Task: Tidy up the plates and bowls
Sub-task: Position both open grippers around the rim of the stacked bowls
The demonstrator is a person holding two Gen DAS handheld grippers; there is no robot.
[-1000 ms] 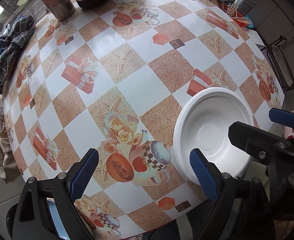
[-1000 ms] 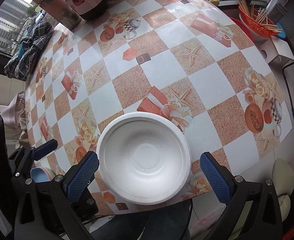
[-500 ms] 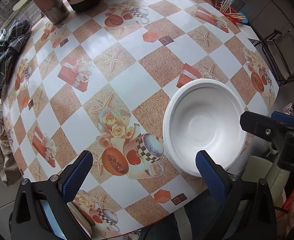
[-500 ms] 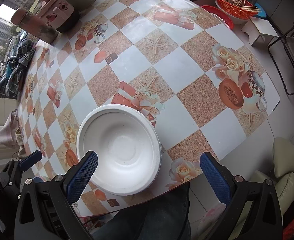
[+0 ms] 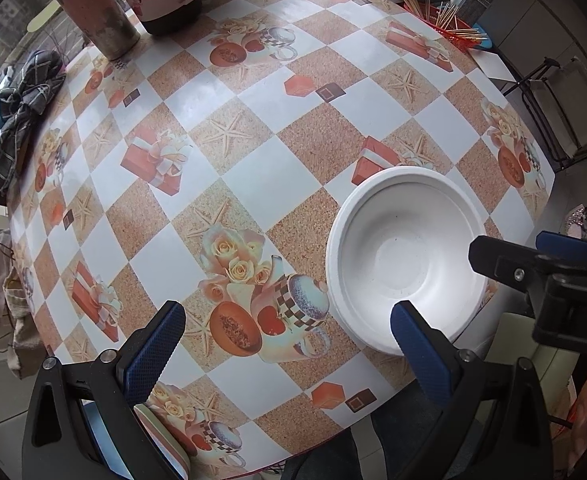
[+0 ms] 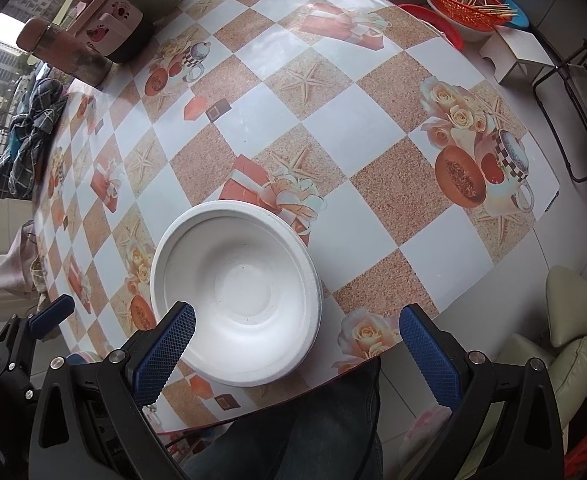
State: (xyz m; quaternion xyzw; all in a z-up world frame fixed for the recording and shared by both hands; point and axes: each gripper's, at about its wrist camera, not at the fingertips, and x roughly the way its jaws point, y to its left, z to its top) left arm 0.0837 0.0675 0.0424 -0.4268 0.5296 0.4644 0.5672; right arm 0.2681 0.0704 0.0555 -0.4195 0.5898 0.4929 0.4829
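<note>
White round foam bowl [image 6: 235, 294] near the checked table's [image 6: 333, 128] front edge looks light and crushable; grip its rim gently. Both the left gripper [image 5: 287, 346] and the right gripper [image 6: 293, 350] are released, holding nothing.

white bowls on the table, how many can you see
1. The white bowl sits near the table's front edge, empty, between the two grippers. A coloured rim shows low behind the left gripper; what that is cannot be told, so more dishes may be hidden.

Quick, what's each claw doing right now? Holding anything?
Left claw: open, holding nothing.
Right claw: open, holding nothing; the white bowl sits on the table.
</note>
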